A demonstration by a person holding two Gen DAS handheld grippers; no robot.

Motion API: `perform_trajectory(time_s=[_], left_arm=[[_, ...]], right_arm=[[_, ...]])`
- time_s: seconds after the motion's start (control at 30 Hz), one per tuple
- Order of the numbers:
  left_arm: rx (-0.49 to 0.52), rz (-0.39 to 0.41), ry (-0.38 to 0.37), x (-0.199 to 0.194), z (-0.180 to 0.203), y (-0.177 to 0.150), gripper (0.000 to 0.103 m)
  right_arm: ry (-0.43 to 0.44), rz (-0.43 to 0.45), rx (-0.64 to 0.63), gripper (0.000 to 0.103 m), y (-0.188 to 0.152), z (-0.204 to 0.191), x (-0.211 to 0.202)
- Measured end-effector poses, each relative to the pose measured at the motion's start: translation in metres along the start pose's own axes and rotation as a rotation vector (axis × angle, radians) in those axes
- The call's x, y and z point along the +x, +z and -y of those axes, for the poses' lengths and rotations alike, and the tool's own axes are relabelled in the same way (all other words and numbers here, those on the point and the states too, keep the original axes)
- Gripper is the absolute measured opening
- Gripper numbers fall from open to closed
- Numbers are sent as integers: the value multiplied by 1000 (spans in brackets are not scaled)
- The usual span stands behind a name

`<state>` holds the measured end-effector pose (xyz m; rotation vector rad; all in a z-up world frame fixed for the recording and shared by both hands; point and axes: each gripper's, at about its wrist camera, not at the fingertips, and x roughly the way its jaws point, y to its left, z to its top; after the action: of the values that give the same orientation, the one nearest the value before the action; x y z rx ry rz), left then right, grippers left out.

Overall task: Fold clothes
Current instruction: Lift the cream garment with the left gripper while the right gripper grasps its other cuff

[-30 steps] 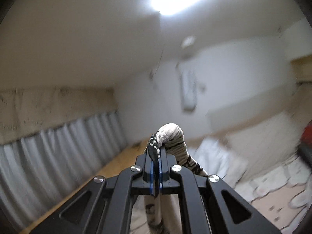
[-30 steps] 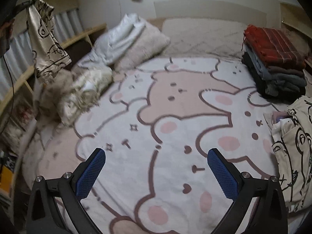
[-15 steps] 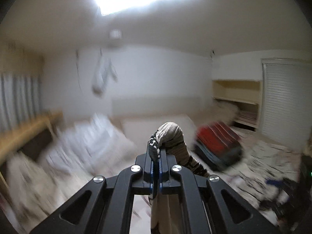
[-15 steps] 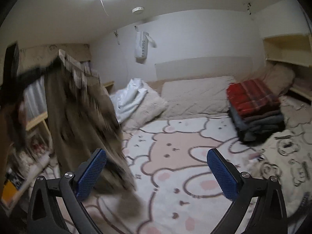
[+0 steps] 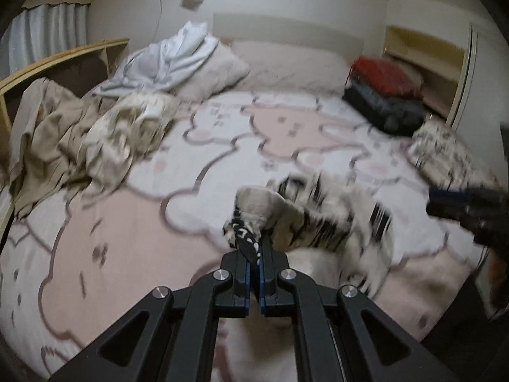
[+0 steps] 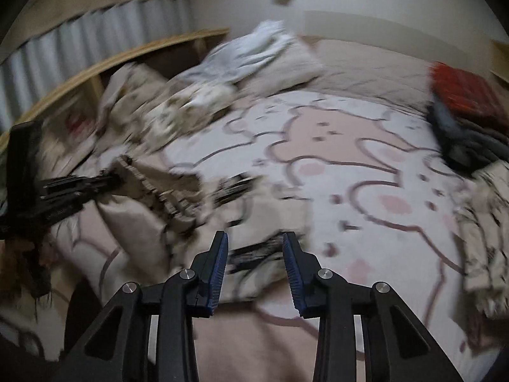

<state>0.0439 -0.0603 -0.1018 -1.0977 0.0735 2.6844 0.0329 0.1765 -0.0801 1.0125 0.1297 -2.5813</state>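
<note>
The left claw (image 5: 253, 256) is clamped tight on a bunched edge of the cream garment with black print (image 5: 318, 216), its blue pads pressed together with dark patterned cloth squeezed up between them. From that pinch the garment spreads to the right across the bear blanket (image 5: 143, 222) that covers the bed, its far part blurred. In the right wrist view the same garment (image 6: 178, 197) lies crumpled on the blanket (image 6: 366, 191) just ahead of the right claw (image 6: 254, 245), which stands partly spread with nothing between its blue pads (a fold of the cloth shows in the gap beyond them, and whether the tips touch it cannot be told). The left claw appears at the left edge of that view, gripping the garment's gathered hem. Taking the bear blanket as the landmark: at its far left edge sits a heap of unfolded clothes (image 5: 79, 140), beyond which a white cloth (image 5: 171, 60) lies over a pillow (image 5: 219, 73); at its far right corner stands a neat stack of folded clothes (image 5: 385, 102), red on top of dark pieces; on its right side lies another cream printed piece (image 5: 445, 152).
</note>
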Motion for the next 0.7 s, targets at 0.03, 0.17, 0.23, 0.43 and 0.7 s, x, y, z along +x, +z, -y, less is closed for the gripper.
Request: perform_trajectory(time_s=[0.03, 0.17, 0.23, 0.43, 0.7], left_arm=[[-5, -15, -5, 0, -4, -8, 4], [-10, -69, -39, 1, -14, -35, 4], [0, -94, -56, 2, -15, -47, 4], [-4, -145, -82, 10, -20, -70, 4], [-25, -161, -130, 13, -27, -74, 8]], right_arm=[[11, -9, -38, 52, -1, -10, 5], [41, -28, -213, 85, -6, -51, 26], [40, -20, -320, 84, -10, -72, 35], [165, -100, -176, 84, 4, -64, 58], [20, -235, -115, 65, 6, -66, 103]])
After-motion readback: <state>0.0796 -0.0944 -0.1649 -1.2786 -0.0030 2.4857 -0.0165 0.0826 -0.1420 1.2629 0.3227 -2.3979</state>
